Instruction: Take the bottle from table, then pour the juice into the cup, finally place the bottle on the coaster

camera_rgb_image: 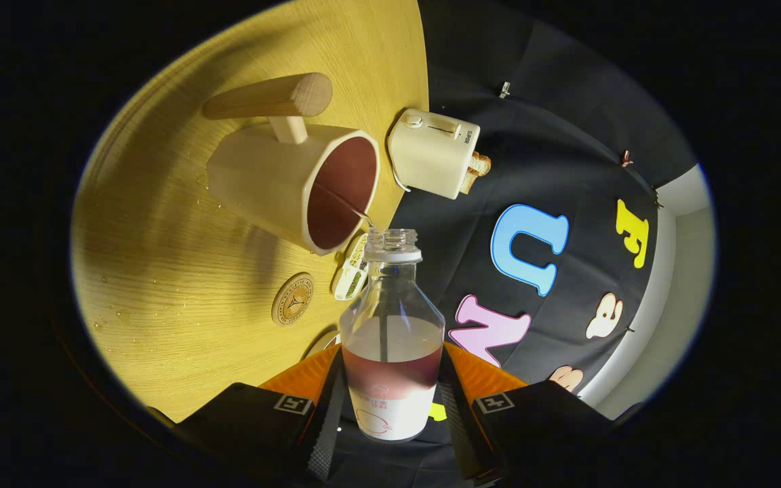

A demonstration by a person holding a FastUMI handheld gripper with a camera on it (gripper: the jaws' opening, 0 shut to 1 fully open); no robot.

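My gripper (390, 400) is shut on a clear uncapped bottle (392, 325), both fingers pressing its labelled lower part. The bottle is tipped over, with reddish juice pooled along one side. A thin stream of juice (363, 215) runs from the bottle's mouth into the cream cup (289, 183), which has a wooden handle and a reddish inside. The cup stands on the wooden table (160, 271) just beyond the bottle's mouth. A round wooden coaster (293, 298) lies on the table beside the bottle, nearer to my fingers than the cup.
A cream toaster (434, 152) with bread slices stands near the table's edge past the cup. A small white item with green specks (352, 271) lies between the coaster and the bottle's neck. Water droplets dot the tabletop.
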